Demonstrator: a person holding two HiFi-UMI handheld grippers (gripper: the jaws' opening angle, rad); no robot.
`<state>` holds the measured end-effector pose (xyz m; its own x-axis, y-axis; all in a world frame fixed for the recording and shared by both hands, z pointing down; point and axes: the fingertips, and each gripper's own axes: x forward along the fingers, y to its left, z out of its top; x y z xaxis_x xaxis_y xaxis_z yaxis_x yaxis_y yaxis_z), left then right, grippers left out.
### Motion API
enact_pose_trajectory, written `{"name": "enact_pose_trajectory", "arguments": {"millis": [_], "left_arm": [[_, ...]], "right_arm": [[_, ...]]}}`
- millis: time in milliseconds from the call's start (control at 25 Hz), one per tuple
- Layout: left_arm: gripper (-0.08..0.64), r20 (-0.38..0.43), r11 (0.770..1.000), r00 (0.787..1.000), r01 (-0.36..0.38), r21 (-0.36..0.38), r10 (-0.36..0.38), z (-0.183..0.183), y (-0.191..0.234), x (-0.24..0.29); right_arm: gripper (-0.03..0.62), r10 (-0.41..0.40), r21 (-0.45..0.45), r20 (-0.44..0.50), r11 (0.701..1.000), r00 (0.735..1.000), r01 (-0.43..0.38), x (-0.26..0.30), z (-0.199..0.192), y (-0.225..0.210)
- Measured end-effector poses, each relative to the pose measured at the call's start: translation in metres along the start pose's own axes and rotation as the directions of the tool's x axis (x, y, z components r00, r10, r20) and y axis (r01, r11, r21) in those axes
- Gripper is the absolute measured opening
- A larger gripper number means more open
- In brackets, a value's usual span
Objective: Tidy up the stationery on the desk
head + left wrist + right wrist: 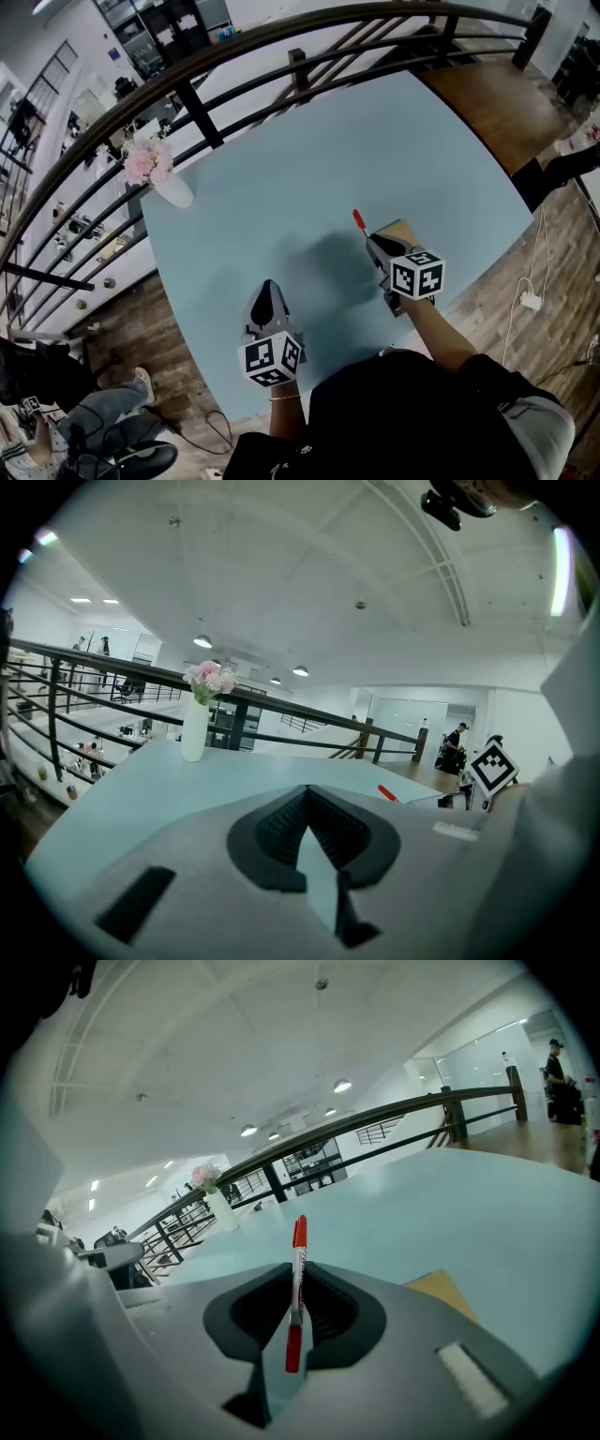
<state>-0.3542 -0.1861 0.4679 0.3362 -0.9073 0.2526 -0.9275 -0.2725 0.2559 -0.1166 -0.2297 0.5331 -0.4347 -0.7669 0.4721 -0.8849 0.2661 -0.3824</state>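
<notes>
My right gripper [373, 240] is shut on a red pen [358, 219] above the right part of the light blue desk [309, 159]. In the right gripper view the pen [297, 1283] stands upright between the jaws, its red cap sticking out past them. My left gripper [268, 287] hovers near the desk's front edge, shut and holding nothing; its jaws [307, 791] meet at the tips. From the left gripper view the pen [387, 793] shows to the right. A flat tan thing [401, 228] lies under the right gripper; I cannot tell what it is.
A white vase of pink flowers [167, 185] stands at the desk's far left corner. A dark railing [300, 66] runs behind the desk. A white plug and cable [530, 300] lie on the wooden floor at right. A person [103, 412] sits at the lower left.
</notes>
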Motion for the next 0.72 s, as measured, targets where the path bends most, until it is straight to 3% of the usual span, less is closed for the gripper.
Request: {"name": "enact_pose_trajectory", "arguments": {"millis": [720], "left_arm": [[-0.003,-0.051,0.998,0.998,0.043,0.054,-0.040,-0.014,-0.062,0.038]], "right_arm": [[0.052,-0.087,0.037,0.002,0.996,0.996,0.087,-0.036,-0.002,-0.097]]}}
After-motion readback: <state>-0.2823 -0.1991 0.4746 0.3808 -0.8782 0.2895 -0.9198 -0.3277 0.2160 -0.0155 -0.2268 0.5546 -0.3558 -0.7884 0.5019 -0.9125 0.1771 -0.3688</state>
